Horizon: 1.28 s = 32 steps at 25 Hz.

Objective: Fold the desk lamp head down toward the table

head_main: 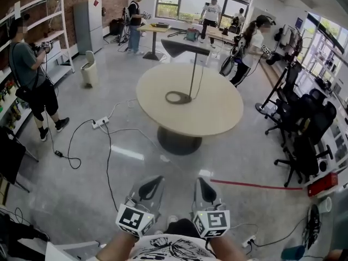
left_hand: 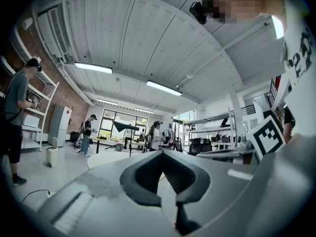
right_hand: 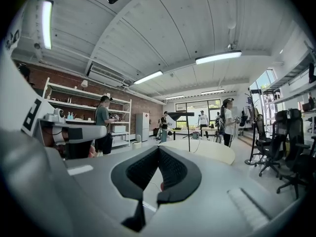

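Observation:
The desk lamp stands on a round beige table several steps ahead of me. Its flat black head is held level on top of a thin upright pole, and its ring base lies on the tabletop with a cord. My left gripper and right gripper are low in the head view, close to my body and far from the lamp. Both are shut and hold nothing. The lamp head looks small in the left gripper view, beyond the shut left gripper. In the right gripper view the lamp head is above the table, beyond the right gripper.
Cables and a power strip run over the floor left of the table pedestal. A red tape line crosses the floor on the right. Black office chairs stand at the right. A person stands by the shelves at the left, and others are at the back.

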Motion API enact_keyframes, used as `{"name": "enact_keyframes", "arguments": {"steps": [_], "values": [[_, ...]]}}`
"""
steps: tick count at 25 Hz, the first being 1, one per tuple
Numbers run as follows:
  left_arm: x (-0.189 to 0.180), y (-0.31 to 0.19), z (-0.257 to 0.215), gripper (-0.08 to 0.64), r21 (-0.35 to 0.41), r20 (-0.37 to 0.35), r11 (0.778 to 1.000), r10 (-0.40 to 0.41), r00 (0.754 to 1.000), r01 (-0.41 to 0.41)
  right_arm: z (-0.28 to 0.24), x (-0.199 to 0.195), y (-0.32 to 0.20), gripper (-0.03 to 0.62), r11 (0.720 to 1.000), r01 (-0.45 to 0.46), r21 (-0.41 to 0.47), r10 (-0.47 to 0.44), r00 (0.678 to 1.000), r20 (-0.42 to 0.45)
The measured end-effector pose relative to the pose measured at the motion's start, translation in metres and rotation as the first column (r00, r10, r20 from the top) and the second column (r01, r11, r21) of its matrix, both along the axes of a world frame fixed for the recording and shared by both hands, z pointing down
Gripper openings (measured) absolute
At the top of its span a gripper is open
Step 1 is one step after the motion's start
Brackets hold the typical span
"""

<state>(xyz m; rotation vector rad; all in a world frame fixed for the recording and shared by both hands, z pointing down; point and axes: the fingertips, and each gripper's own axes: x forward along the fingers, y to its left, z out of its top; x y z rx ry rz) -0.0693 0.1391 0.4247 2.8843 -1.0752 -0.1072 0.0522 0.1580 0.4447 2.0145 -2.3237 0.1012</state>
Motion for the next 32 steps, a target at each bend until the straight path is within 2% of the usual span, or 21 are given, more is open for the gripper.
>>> {"name": "enact_keyframes", "arguments": {"steps": [6, 13, 18, 24, 32], "values": [[0.002, -0.020, 0.009, 0.003, -0.034, 0.021, 0.999, -0.026, 0.999, 0.027, 0.010, 0.007, -0.024, 0.008, 0.999, 0.026, -0.033, -0.025, 1.000, 0.019], [0.004, -0.084, 0.022, 0.003, -0.058, 0.055, 0.996, -0.070, 0.996, 0.073, 0.021, 0.018, -0.094, 0.008, 0.997, 0.057, -0.060, -0.054, 0.997, 0.053], [0.019, -0.147, 0.014, 0.003, -0.059, 0.055, 0.988, -0.140, 0.989, 0.143, 0.017, 0.046, -0.154, 0.008, 0.994, 0.082, -0.068, -0.079, 0.996, 0.040], [0.060, -0.226, 0.003, 0.003, -0.050, 0.045, 0.980, -0.188, 0.981, 0.191, 0.011, 0.112, -0.231, 0.009, 0.995, 0.063, -0.074, -0.060, 0.997, 0.047], [0.102, -0.293, 0.003, 0.003, -0.036, 0.032, 0.977, -0.210, 0.977, 0.212, -0.005, 0.153, -0.312, 0.008, 0.997, 0.076, -0.021, -0.075, 0.997, 0.035]]}}
